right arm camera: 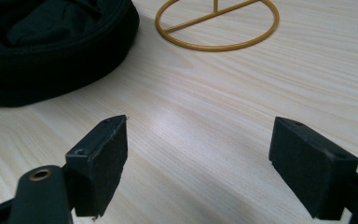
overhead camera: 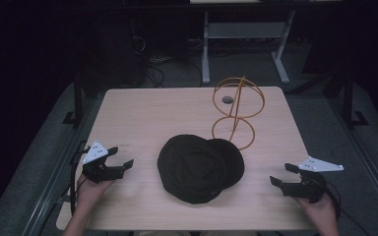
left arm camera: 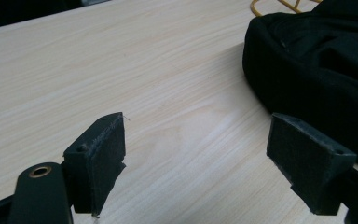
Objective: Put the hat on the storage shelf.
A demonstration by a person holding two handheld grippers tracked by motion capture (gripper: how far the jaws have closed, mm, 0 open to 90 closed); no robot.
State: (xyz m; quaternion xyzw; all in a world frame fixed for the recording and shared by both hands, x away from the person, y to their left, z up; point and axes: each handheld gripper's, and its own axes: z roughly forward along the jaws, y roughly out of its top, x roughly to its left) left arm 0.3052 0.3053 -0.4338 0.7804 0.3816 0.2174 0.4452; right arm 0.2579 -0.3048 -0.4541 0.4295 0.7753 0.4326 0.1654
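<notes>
The black cap (overhead camera: pixel 199 168) lies near the middle of your surface (overhead camera: pixel 142 118), a little toward your side, crown up, with its brim reaching toward the far right. Just behind it, toward the far edge, stands a gold wire stand (overhead camera: pixel 236 110): a round ring base flat on the wood and a hoop frame rising above it. The cap's brim comes right up to the base ring in the high view; you cannot tell whether they touch.

Your left tongs (overhead camera: pixel 120 159) rest at the left of the cap, apart from it, pointing toward it. Their jaws are spread wide and released, with bare wood between them; in the left gripper view the cap (left arm camera: pixel 317 70) lies just past the right-hand jaw.

Your right tongs (overhead camera: pixel 284 174) sit at the right of the cap, also apart, jaws released and wide, nothing between them. In the right gripper view the cap (right arm camera: pixel 51 46) lies ahead at the left and the stand's base ring (right arm camera: pixel 216 23) ahead.
</notes>
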